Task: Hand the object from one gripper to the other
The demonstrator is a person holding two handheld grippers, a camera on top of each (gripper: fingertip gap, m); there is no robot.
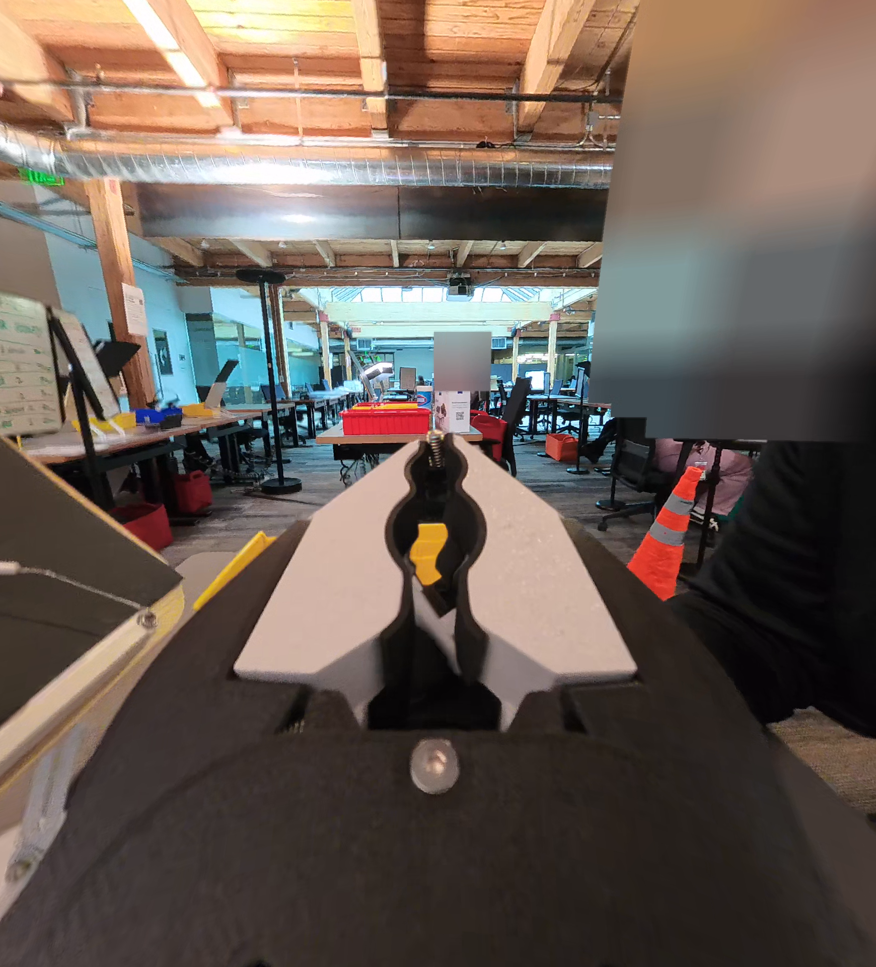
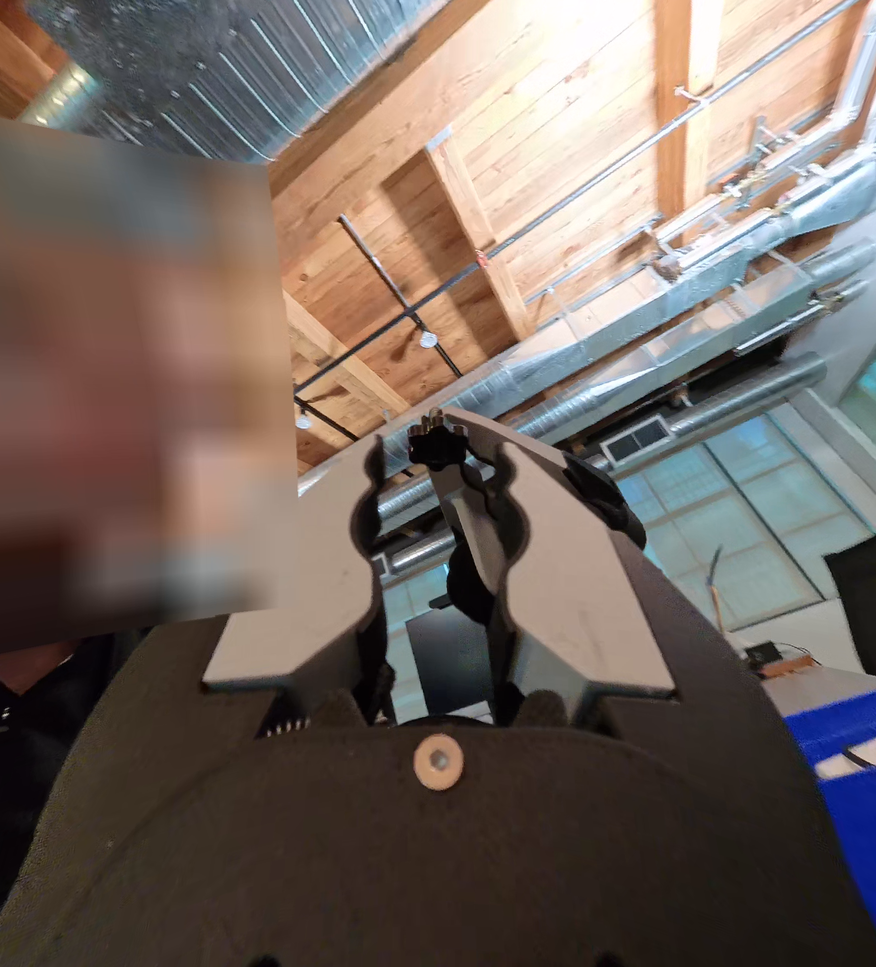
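The object is a small black knob with a threaded metal stud (image 1: 434, 451). My left gripper (image 1: 436, 445) is shut on it at the fingertips, and the stud sticks out past them. In the right wrist view the black knob (image 2: 428, 451) sits between the tips of my right gripper (image 2: 438, 442), whose grey fingers (image 2: 331, 565) stand apart around it. A grey finger of the left gripper (image 2: 475, 528) reaches in between them. Whether the right fingers touch the knob is unclear. Both grippers are raised in the air and meet tip to tip.
A person's dark sleeve (image 1: 802, 602) is close on the right. An orange traffic cone (image 1: 666, 533) stands on the floor. A black-topped box (image 1: 33, 565) is at the left. A red bin (image 1: 383, 421) sits on a far table. A blue surface (image 2: 870, 795) lies at lower right.
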